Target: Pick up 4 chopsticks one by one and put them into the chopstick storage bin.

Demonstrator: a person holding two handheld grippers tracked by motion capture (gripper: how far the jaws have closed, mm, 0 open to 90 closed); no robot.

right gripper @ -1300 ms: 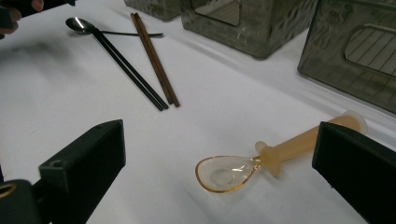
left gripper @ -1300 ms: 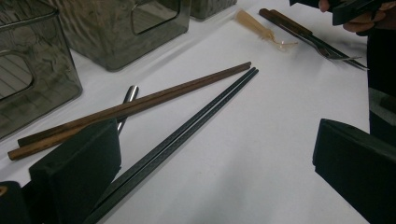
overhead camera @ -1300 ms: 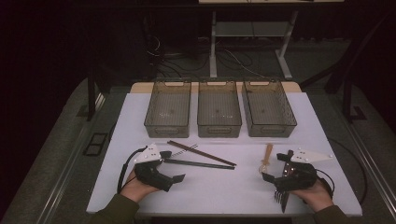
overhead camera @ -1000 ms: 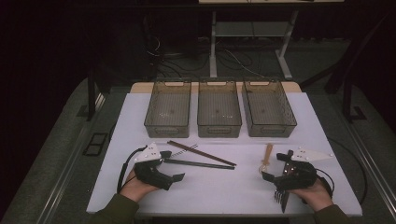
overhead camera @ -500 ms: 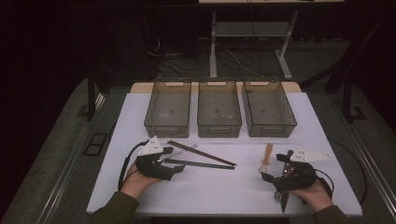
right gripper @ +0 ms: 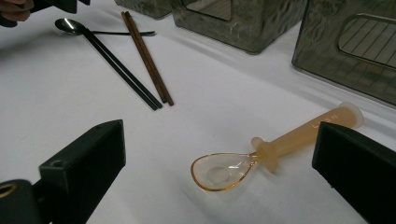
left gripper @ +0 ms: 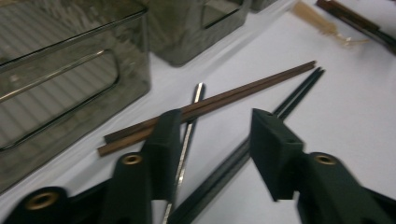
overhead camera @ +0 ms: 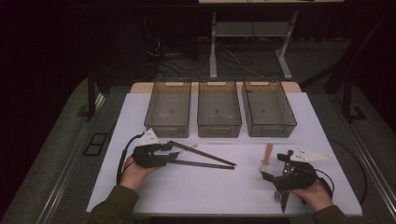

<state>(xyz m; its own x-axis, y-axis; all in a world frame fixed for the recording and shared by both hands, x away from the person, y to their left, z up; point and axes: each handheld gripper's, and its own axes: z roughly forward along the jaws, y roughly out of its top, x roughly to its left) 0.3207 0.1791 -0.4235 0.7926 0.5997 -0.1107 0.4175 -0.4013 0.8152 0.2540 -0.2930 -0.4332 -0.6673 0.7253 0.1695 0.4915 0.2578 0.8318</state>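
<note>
Left gripper [left gripper: 212, 140] closing astride thin, shiny metal spoon handle [left gripper: 187, 135].

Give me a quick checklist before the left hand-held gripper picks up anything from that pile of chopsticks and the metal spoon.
1. Left hand-held gripper over the pile: ok; its jaws have just been closing and straddle the metal spoon's handle and the black chopsticks.
2. One item singled out: not ok; the brown chopsticks lie across the spoon handle beside the left jaw.
3. Pads pressing on anything: not ok; gaps show on both sides.
4. Three bins ready to receive: ok; all look empty.
5. Right hand-held gripper out of the way: ok; open, around the amber spoon, apart from the pile.
</note>
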